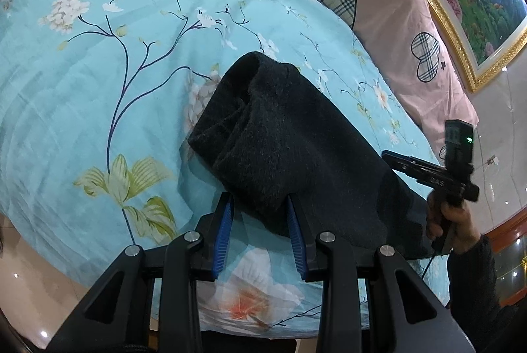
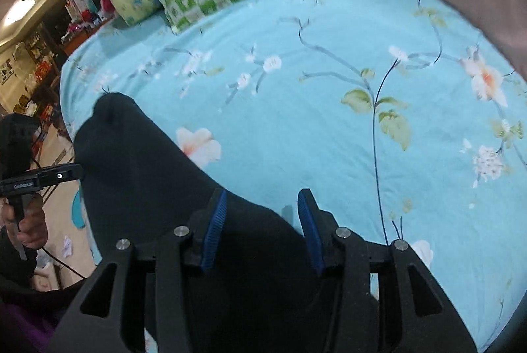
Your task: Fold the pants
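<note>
- Pants (image 1: 296, 148) lie folded in a dark bundle on the blue floral bedsheet (image 1: 98, 89).
- My left gripper (image 1: 260, 208) stands parted around the bundle's near corner, not pinching.
- Right gripper (image 2: 262, 204) spread over cloth, holding nothing.
</note>
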Demonstrator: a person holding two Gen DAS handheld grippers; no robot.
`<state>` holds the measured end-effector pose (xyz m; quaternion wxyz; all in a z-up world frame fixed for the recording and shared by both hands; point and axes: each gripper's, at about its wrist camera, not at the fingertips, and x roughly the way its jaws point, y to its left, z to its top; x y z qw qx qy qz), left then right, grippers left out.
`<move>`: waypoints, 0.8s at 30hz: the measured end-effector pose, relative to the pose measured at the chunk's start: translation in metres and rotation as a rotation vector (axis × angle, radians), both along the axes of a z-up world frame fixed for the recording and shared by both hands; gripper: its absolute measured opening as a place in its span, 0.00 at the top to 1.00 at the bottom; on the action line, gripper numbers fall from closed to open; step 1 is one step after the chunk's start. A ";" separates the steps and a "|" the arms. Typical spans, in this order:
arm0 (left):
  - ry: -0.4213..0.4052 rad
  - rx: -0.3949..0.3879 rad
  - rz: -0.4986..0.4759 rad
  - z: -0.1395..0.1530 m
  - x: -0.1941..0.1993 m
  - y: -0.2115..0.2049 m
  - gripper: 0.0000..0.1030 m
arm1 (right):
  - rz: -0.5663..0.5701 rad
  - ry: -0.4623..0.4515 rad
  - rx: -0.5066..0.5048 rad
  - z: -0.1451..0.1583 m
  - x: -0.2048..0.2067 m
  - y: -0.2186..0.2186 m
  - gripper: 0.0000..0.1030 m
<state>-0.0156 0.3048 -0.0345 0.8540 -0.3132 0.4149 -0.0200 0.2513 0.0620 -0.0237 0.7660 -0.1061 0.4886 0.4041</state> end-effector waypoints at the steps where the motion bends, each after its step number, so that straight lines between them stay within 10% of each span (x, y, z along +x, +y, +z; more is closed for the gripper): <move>1: 0.000 -0.001 -0.002 -0.001 0.001 0.000 0.68 | 0.008 0.023 -0.009 -0.004 0.005 0.001 0.55; 9: 0.015 -0.030 0.007 -0.012 0.008 0.003 0.68 | 0.142 0.096 -0.142 -0.027 0.008 0.019 0.56; 14: 0.013 -0.037 0.005 -0.014 0.018 0.001 0.68 | 0.229 0.078 -0.186 -0.024 -0.006 0.030 0.76; 24: -0.013 -0.037 0.000 -0.012 0.041 -0.001 0.77 | 0.158 -0.192 -0.194 0.006 -0.043 0.020 0.89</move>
